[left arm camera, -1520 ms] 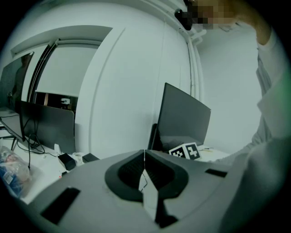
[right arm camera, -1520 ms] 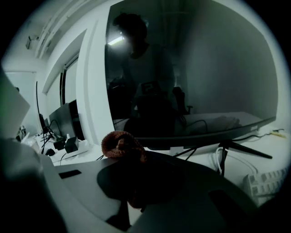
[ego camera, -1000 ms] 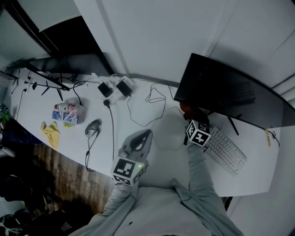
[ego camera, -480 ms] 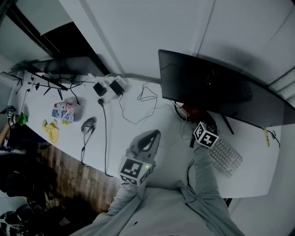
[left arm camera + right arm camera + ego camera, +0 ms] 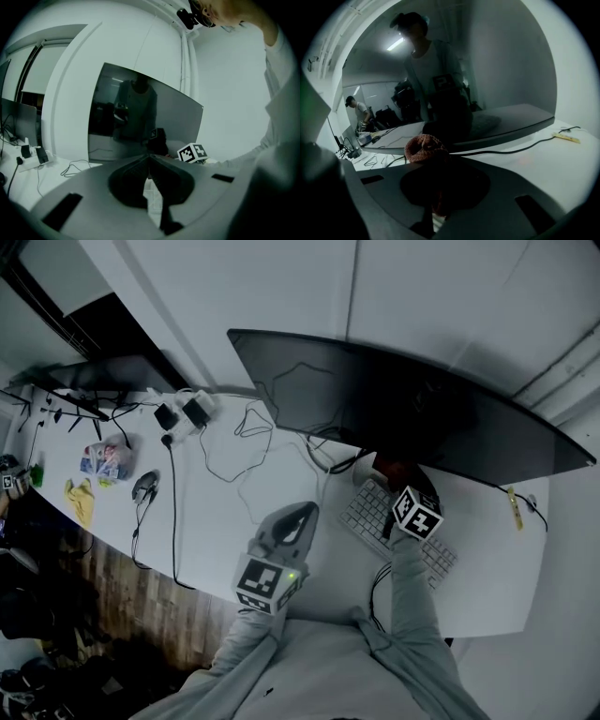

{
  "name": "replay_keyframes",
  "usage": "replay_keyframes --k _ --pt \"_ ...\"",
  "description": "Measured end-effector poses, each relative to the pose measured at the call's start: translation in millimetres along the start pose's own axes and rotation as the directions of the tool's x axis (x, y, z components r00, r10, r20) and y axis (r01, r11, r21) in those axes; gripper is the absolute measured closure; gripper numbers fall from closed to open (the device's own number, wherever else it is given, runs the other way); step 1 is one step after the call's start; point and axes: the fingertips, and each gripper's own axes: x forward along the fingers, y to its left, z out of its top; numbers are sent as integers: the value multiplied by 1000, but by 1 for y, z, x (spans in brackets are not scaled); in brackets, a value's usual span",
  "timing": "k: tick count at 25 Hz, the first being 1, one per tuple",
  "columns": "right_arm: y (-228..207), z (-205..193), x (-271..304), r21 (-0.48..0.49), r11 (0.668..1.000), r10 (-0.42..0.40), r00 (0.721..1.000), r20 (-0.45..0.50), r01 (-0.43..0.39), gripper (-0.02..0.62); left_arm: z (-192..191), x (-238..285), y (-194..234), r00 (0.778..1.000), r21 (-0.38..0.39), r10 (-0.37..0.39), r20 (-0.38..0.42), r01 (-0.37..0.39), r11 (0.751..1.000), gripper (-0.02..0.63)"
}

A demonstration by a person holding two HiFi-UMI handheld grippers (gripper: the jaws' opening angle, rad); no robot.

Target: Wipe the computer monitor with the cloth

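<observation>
**Hard jaws close to a dark screen**

The right gripper point(image 5: 397, 486) has its jaws clamped on a bunched reddish-brown cloth point(image 5: 424, 147), and the wad sits low against the monitor point(image 5: 403, 413), near its bottom edge. I cannot tell whether it touches the glass yet. The left gripper point(image 5: 302, 513) hovers over the desk point(image 5: 202, 526) in front of the screen, its jaws pressed together on nothing.

The main risk, as I judge it, is that only a small knot of cloth stands out beyond the jaws. If the gripper tilts during a stroke, hard plastic could meet the panel and scratch it. A firm push on so wide a screen could also rock it, and nothing braces it. The keyboard point(image 5: 373, 517) lies directly below the right gripper, so a dipping forearm could knock it. A black cable point(image 5: 511, 151) runs along the desk under the screen and could snag.

The desk is white and long. On it, loose cables point(image 5: 230, 460) lead to a power strip point(image 5: 183, 412), and a small packet point(image 5: 105, 460) and a yellow rag point(image 5: 79, 501) lie far to the left. The walls are pale, the floor point(image 5: 122, 587) is dark wood, and the light is dim.
</observation>
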Motion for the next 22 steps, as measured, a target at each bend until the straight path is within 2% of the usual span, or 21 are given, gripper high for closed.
replay_keyframes --k 8,17,22 --pt "-111 22 -23 19 997 -73 997 25 73 560 1 35 -67 1000 10 -26 4 26 1000 584" --pt "-205 45 -48 50 990 -135 988 80 132 560 2 55 -112 1000 23 -23 2 23 999 584" --pt "-243 54 -58 62 985 -169 980 102 164 560 5 67 -127 999 40 -35 1 35 999 584"
